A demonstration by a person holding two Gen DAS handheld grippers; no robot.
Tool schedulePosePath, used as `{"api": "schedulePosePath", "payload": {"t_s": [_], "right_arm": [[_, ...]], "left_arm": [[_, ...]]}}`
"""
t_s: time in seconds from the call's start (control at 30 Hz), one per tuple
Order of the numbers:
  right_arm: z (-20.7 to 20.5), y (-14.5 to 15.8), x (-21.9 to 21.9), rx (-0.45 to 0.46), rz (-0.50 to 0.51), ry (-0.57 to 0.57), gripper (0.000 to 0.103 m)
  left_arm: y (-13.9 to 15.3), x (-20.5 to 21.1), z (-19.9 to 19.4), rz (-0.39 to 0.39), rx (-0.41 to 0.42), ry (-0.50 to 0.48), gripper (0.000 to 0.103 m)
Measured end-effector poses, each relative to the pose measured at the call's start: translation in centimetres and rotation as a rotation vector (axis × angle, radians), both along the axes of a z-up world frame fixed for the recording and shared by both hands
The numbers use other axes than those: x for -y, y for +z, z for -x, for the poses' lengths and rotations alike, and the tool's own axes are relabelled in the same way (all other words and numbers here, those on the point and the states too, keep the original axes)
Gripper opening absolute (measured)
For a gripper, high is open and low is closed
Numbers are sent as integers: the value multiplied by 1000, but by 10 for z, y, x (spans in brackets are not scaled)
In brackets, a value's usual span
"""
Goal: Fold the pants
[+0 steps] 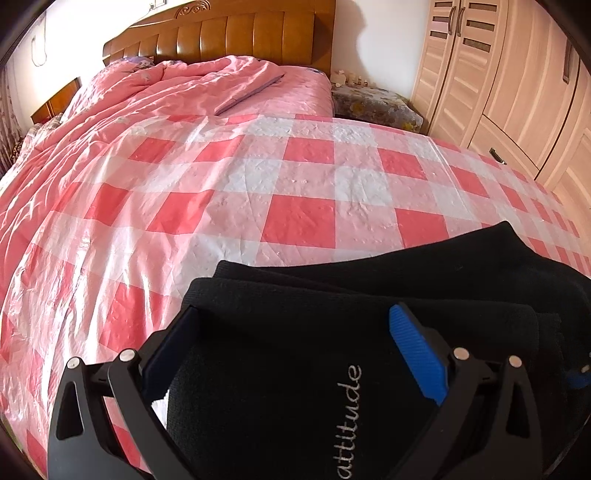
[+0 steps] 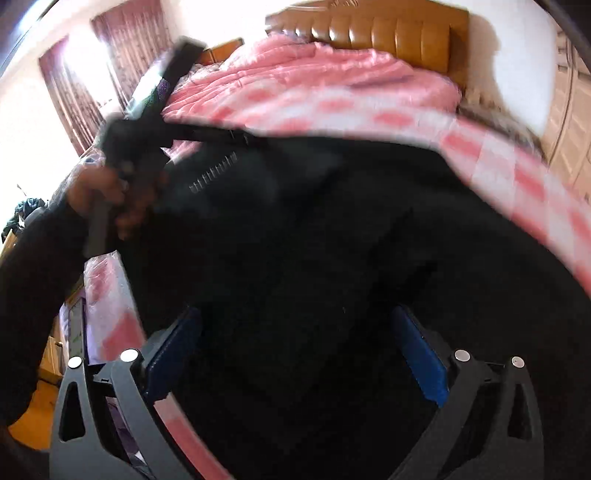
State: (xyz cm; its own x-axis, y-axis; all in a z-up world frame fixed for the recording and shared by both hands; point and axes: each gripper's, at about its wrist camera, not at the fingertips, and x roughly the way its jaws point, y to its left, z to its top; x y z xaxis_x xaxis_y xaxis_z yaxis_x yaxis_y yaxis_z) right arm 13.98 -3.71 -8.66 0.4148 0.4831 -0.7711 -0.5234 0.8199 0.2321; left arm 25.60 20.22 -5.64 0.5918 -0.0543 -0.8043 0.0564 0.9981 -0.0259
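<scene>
Black pants (image 1: 369, 295) lie folded on the red-and-white checked cover (image 1: 295, 177) of the bed, with the stitched word "attitude" (image 1: 349, 417) facing up. My left gripper (image 1: 299, 332) stands open above them, and its blue pads (image 1: 417, 354) straddle the folded cloth at its near left end. The right wrist view is blurred. There the pants (image 2: 351, 229) fill the middle, and my right gripper (image 2: 295, 321) is open wide over them with only flat cloth below its fingers. A hand (image 2: 110, 199) holds the other gripper's handle at the upper left.
A rumpled pink quilt (image 1: 166, 96) is piled toward the wooden headboard (image 1: 229, 33). A pale wardrobe (image 1: 498, 74) stands on the right, with a low flower-patterned stool (image 1: 373, 103) beside the bed. Curtains (image 2: 122, 48) hang at a bright window on the left.
</scene>
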Motion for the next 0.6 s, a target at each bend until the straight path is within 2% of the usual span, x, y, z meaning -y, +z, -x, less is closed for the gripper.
{"api": "schedulePosePath", "payload": {"t_s": [0.17, 0.2, 0.23, 0.27, 0.37, 0.43, 0.53, 0.6], "right_arm": [[9, 2, 7, -8, 33, -19, 98], [13, 6, 10, -17, 54, -31, 98], [18, 10, 15, -9, 77, -48, 98], [30, 20, 26, 29, 88, -71, 98], [54, 35, 72, 59, 30, -119, 98], [64, 36, 101, 64, 39, -195, 98], [77, 27, 130, 63, 78, -266, 98], [83, 14, 138, 48, 117, -280, 98]], "left_arm": [[4, -2, 4, -33, 24, 59, 102], [9, -1, 10, -62, 46, 100, 102], [21, 1, 23, -88, 102, 158, 101], [32, 4, 38, -56, 156, 165, 101], [57, 27, 86, 43, 248, 77, 101], [60, 57, 121, 38, 275, -5, 102], [41, 97, 151, 15, 217, -125, 102], [24, 117, 162, -23, 193, -159, 102]]}}
